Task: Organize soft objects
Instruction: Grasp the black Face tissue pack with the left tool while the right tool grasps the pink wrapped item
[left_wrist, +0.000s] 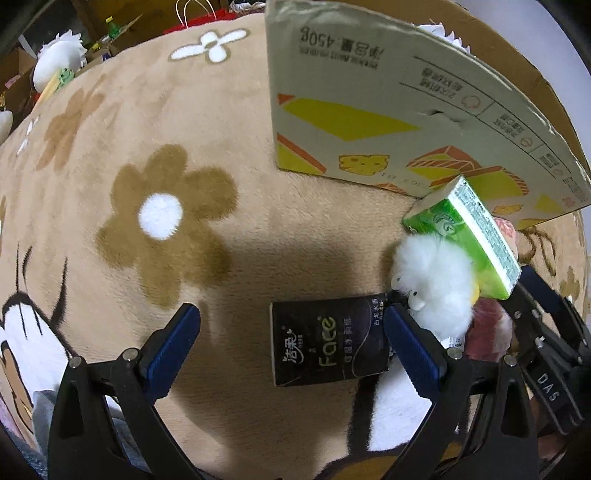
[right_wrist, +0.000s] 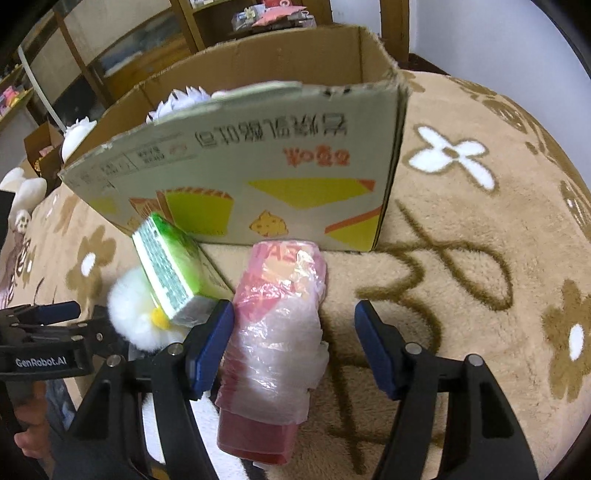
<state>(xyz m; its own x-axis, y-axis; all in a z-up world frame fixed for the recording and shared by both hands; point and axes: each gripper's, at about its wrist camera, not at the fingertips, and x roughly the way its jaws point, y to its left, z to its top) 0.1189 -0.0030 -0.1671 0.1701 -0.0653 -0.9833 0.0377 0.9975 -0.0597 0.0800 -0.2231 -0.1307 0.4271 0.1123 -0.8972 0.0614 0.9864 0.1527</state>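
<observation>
My left gripper (left_wrist: 291, 332) is open above the flower blanket, and a black "Face" tissue pack (left_wrist: 328, 341) lies between its fingers, near the right one. A white fluffy toy (left_wrist: 434, 280) and a green tissue pack (left_wrist: 465, 236) leaning on it sit just to the right. My right gripper (right_wrist: 295, 343) is open around a pink plastic-wrapped roll (right_wrist: 277, 332) lying on the blanket. The green pack (right_wrist: 170, 266) and white toy (right_wrist: 129, 314) are to its left. An open cardboard box (right_wrist: 258, 162) stands behind; it also shows in the left wrist view (left_wrist: 388, 110).
A tan blanket with brown and white flowers (left_wrist: 162, 214) covers the surface. White plush toys (left_wrist: 59, 59) and boxes lie beyond its far left edge. Something white (right_wrist: 181, 99) pokes from the cardboard box. Wooden shelves (right_wrist: 129, 48) stand behind.
</observation>
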